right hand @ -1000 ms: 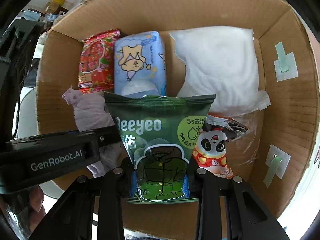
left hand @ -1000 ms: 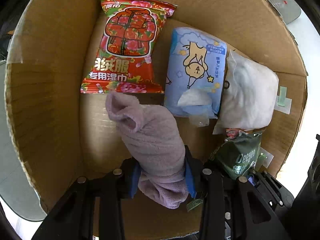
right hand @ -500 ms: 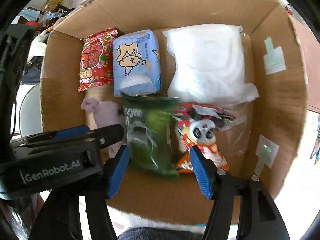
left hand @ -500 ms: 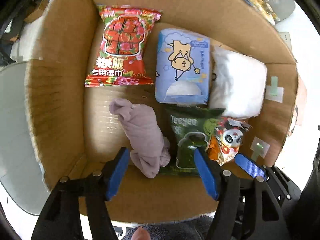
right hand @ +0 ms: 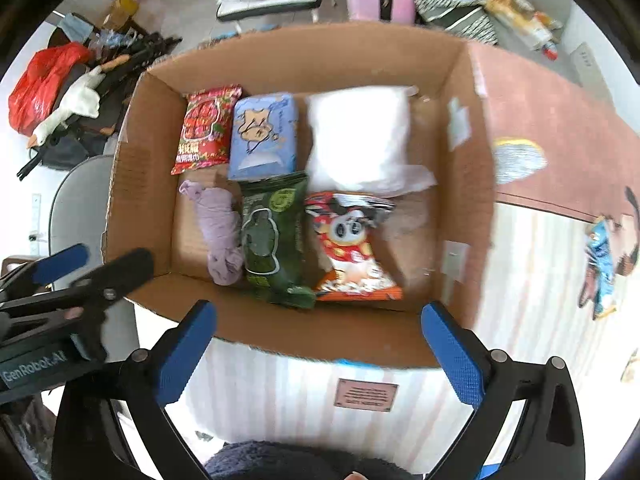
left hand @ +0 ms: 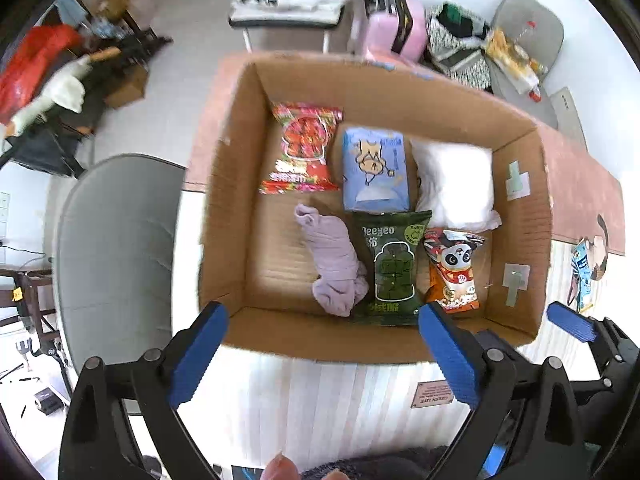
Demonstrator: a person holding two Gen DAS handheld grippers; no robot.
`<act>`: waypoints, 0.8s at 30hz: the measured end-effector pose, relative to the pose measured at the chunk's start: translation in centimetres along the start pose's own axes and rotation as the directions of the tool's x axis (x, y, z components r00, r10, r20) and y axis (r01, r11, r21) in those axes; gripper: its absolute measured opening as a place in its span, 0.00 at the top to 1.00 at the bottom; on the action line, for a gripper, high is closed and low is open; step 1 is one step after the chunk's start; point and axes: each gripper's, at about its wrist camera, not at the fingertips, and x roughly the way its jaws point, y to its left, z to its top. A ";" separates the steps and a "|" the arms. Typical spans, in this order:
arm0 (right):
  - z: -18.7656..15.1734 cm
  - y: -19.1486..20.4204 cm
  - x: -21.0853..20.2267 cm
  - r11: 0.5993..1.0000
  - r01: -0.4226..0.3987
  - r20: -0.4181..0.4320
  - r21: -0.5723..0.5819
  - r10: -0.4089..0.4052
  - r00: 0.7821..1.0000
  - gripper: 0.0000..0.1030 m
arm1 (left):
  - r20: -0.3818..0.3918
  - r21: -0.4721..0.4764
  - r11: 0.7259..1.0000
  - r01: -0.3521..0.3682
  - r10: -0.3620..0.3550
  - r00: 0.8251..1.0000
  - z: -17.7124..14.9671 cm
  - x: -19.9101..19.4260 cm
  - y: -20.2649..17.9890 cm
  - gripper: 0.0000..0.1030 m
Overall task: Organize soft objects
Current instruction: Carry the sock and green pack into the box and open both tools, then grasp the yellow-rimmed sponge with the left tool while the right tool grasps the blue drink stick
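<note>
An open cardboard box (left hand: 228,220) (right hand: 144,184) holds the soft things. On its floor lie a rolled purple cloth (left hand: 336,264) (right hand: 220,228), a green wipes pack (left hand: 390,272) (right hand: 272,240), an orange panda pack (left hand: 452,268) (right hand: 352,248), a red pack (left hand: 304,148), a blue tissue pack (left hand: 374,168) and a white bag (left hand: 452,184). My left gripper (left hand: 320,320) hangs above the box's near wall, jaws opening, nothing between them. My right gripper (right hand: 318,314) hangs the same way, jaws opening and empty. In each view the other gripper shows at the side.
The box stands on a table with a reddish mat (left hand: 580,184) and a striped cloth. A grey chair (left hand: 112,248) is to the left. A pink suitcase (left hand: 394,24), bags and a red sack (right hand: 40,84) lie on the floor beyond. A small blue pack (right hand: 600,260) lies at the right.
The left gripper let go of the purple cloth and the right let go of the green pack. Both opened wide and rose out of the box.
</note>
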 end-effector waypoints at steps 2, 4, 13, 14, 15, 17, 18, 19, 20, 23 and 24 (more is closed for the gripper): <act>-0.9 -0.4 -1.5 1.000 0.012 0.042 -0.005 -0.012 0.999 0.00 | 0.027 -0.002 1.000 -0.011 0.011 1.000 -0.6 -0.7 0.1 0.05; -1.7 -0.7 -2.8 1.000 0.008 0.063 -0.006 -0.008 0.998 0.00 | 0.059 -0.007 1.000 -0.021 0.021 0.998 -1.7 -1.4 -0.2 0.04; -4.7 -3.2 -7.2 0.993 -0.115 0.137 0.004 0.113 0.984 0.00 | 0.157 0.028 0.998 -0.048 0.043 0.987 -3.0 -6.2 -3.6 0.03; -4.8 -4.0 -7.6 0.992 -0.122 0.143 0.014 0.118 0.983 0.00 | 0.175 0.051 0.997 -0.059 0.050 0.983 -2.8 -6.7 -4.9 0.03; -4.9 -4.8 -7.8 0.991 -0.130 0.150 0.027 0.125 0.981 0.00 | 0.190 0.083 0.994 -0.073 0.056 0.980 -2.4 -7.0 -6.4 0.03; -5.1 -7.5 -8.6 0.986 -0.149 0.170 0.072 0.135 0.976 0.00 | 0.210 0.146 0.985 -0.090 0.058 0.976 -1.7 -7.3 -9.3 0.03; -5.1 -8.9 -8.8 0.985 -0.146 0.176 0.092 0.128 0.976 0.00 | 0.223 0.178 0.978 -0.106 0.064 0.973 -1.3 -7.4 -11.0 0.03; -5.2 -10.6 -9.2 0.983 -0.141 0.185 0.121 0.117 0.976 0.00 | 0.233 0.216 0.969 -0.123 0.071 0.970 -0.7 -7.4 -12.9 0.03; -5.3 -12.2 -9.4 0.980 -0.134 0.192 0.148 0.105 0.976 0.00 | 0.235 0.249 0.960 -0.128 0.068 0.970 -0.3 -7.3 -14.4 0.03; -5.5 -17.9 -9.8 0.965 -0.110 0.193 0.237 0.064 0.979 0.00 | 0.230 0.357 0.923 -0.145 0.063 0.971 1.6 -6.2 -19.8 0.03; -5.5 -19.9 -9.7 0.960 -0.094 0.186 0.265 0.044 0.982 0.00 | 0.221 0.397 0.906 -0.145 0.059 0.973 2.4 -5.6 -21.7 0.03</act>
